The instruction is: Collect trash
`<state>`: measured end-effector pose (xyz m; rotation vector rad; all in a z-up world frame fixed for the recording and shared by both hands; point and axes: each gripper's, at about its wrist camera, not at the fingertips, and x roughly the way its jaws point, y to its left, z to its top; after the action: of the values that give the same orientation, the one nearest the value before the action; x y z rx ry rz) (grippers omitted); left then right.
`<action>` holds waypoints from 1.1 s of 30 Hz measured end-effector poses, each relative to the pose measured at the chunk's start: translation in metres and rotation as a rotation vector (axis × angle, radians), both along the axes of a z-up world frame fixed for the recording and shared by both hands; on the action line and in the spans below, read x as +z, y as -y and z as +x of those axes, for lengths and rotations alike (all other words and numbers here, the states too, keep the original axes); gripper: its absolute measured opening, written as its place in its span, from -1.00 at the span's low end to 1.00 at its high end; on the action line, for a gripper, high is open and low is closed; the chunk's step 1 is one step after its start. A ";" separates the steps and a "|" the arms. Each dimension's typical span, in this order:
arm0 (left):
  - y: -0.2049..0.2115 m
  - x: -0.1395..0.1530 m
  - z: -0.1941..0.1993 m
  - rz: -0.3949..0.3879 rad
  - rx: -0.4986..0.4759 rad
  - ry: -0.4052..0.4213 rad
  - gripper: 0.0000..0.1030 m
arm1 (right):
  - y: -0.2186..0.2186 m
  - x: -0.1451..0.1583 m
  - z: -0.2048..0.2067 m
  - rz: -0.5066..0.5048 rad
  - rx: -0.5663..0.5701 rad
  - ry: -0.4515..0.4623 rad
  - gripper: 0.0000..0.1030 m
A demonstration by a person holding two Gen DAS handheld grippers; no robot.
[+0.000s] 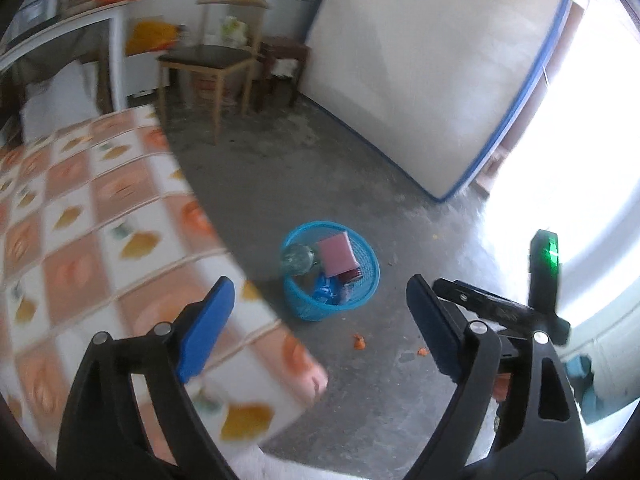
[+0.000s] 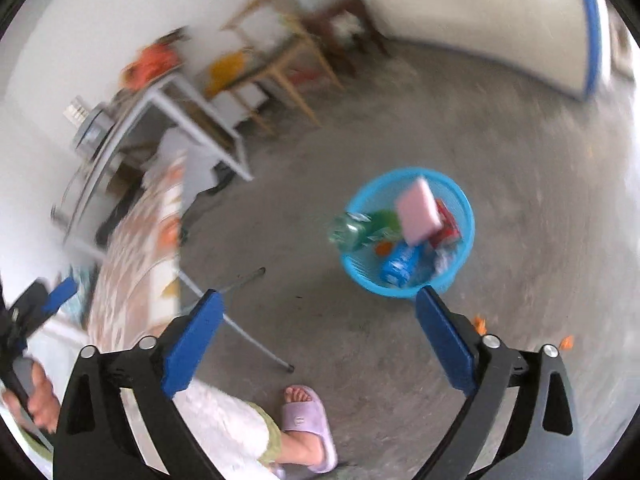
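Note:
A blue mesh basket [image 1: 304, 308] stands on the concrete floor. A pink sponge [image 1: 338, 256], a clear bottle [image 1: 298, 258], a blue wrapper [image 1: 326, 290] and a red packet [image 1: 350, 276] lie in it. My left gripper [image 1: 320, 284] hangs open above and short of the basket, nothing between its blue pads. In the right wrist view the basket [image 2: 360, 272] holds the same sponge [image 2: 418, 210] and bottle [image 2: 356, 230]. My right gripper [image 2: 320, 294] is open and empty too, nearer than the basket. Small orange scraps [image 1: 359, 342] lie on the floor beside the basket.
A table with an orange checked cloth [image 1: 100, 240] fills the left. A wooden chair [image 1: 208, 60] and a leaning mattress [image 1: 420, 80] stand at the back. A person's foot in a purple slipper [image 2: 306, 416] is below the right gripper, near a thin metal table leg [image 2: 248, 332].

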<state>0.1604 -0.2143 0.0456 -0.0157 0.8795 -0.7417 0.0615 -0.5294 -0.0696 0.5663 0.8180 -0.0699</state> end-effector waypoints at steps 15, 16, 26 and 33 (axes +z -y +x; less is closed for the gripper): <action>-0.136 0.029 -0.106 0.044 0.405 0.174 0.83 | -0.191 0.124 -0.035 -0.455 0.263 0.281 0.87; -0.139 0.029 -0.109 0.057 0.429 0.178 0.83 | -0.197 0.128 -0.037 -0.465 0.274 0.294 0.87; -0.159 0.028 -0.133 0.196 0.629 0.209 0.83 | -0.234 0.139 -0.056 -0.502 0.237 0.322 0.87; -0.151 0.012 -0.131 0.252 0.621 0.166 0.83 | -0.239 0.117 -0.057 -0.519 0.231 0.242 0.87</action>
<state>0.0297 -0.0632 0.0573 -0.0026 0.7453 -0.0484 0.0048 -0.2903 0.0472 -0.0122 0.5909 0.0001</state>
